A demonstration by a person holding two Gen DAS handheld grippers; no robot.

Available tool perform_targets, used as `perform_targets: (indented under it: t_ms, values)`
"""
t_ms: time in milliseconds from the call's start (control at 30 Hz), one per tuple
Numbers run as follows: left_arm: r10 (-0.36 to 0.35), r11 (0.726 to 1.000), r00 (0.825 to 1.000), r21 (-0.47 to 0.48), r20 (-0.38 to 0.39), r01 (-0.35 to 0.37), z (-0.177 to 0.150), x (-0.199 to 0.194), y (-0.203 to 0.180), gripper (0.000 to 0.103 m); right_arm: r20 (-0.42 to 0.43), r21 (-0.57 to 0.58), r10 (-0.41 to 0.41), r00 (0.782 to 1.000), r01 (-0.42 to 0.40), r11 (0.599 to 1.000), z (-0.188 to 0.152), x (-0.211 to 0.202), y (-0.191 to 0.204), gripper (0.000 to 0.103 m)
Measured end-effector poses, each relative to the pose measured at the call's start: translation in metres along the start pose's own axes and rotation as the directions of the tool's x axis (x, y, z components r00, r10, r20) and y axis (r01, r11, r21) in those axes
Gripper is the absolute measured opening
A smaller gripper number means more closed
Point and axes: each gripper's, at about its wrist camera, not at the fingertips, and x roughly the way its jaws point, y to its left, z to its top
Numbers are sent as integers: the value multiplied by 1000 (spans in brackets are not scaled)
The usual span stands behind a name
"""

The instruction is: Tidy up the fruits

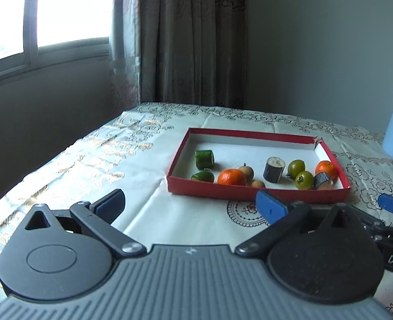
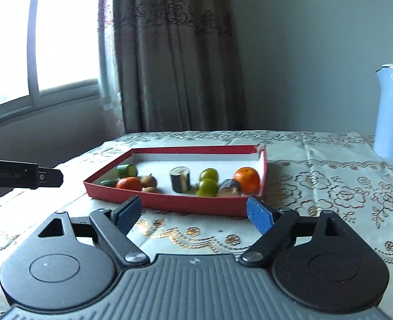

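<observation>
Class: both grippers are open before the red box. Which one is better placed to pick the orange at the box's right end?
Probably the right gripper: the orange sits just beyond its right finger, while the left gripper faces the box's left half.

we see a red tray (image 1: 255, 194) with a white inside, holding two orange tangerines (image 1: 231, 177), two green tomatoes (image 1: 296, 168), green cucumber pieces (image 1: 204, 159) and tan longans (image 1: 247, 172). the tablecloth (image 1: 132, 160) is cream with gold and dark floral outlines. the kettle (image 2: 392, 114) is pale blue, the curtain (image 1: 191, 40) brown with dark flower motifs.
</observation>
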Motion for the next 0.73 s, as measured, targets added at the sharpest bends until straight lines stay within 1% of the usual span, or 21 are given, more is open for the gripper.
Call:
perform_targets:
  t_ms: [100,367,533,667,733]
  values:
    - [-2,1000,1000,-17,-8,1,-2,-1,5,103,-8,-2,17,1000,-17,1000,-2,0,6,86]
    - [26,999,1000,-21,5,-26,-3,-8,9,103,-7,-15,42,999,-42,999,-6,-3,21,86]
    - [78,997,997,-30,-1,-78,-5,-8,10,103,-11,-25,57,998,-57,998,-9,-4,27,86]
    - [98,995,995,-26,-3,-98,-6,-8,9,103,-14,-27,61,998,-61,998,-10,-3,28,86]
    - [94,995,996,-18,-2,-94,-8,-8,9,103,-14,-22,60,998,-61,998,-10,-3,27,86]
